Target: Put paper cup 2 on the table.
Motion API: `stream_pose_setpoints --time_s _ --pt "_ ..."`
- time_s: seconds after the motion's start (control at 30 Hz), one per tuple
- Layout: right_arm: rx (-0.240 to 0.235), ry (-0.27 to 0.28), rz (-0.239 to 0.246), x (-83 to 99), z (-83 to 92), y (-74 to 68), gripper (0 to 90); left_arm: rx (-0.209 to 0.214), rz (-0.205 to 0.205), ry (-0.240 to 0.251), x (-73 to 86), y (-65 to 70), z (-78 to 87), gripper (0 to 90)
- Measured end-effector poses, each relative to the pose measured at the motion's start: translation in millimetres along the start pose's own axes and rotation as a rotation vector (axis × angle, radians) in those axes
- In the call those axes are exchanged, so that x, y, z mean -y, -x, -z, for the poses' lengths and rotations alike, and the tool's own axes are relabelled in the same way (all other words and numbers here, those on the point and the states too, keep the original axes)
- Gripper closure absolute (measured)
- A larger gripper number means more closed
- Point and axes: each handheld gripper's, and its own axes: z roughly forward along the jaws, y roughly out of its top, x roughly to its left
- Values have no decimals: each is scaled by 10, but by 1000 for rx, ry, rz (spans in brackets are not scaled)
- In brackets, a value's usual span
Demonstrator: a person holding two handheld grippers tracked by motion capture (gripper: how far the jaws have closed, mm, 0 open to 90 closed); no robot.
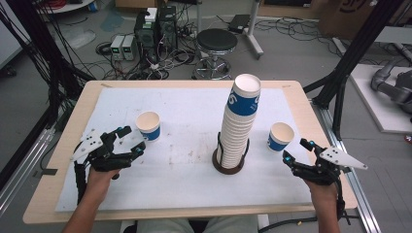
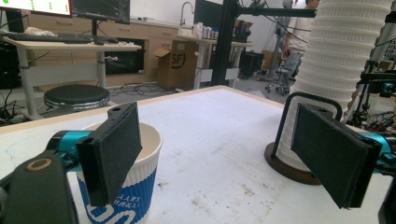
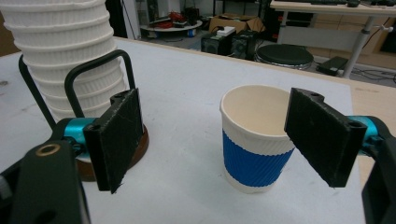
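Observation:
A tall stack of white and blue paper cups [image 1: 240, 124] stands in a dark round holder [image 1: 228, 164] at the table's middle. One single blue and white cup [image 1: 148, 125] stands upright at the left; my left gripper [image 1: 132, 140] is open just short of it, and in the left gripper view this cup [image 2: 126, 186] sits behind the left jaw. Another single cup [image 1: 281, 136] stands at the right. My right gripper [image 1: 297, 150] is open just in front of it; in the right gripper view that cup [image 3: 254, 140] stands ahead, nearer the right jaw, untouched.
A white mat [image 1: 184, 145] covers the wooden table [image 1: 63, 160]. Beyond the far edge stand a black stool [image 1: 216, 43] and computer boxes with cables [image 1: 155, 34] on the floor. Black frame posts [image 1: 350, 58] rise at both sides.

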Motion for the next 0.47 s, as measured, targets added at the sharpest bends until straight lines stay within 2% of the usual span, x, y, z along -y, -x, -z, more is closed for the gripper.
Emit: stream_pose_setpoints --time_s 0.47 --pt "15 0 -7 26 16 37 201 -1 0 -12 25 -7 -27 159"
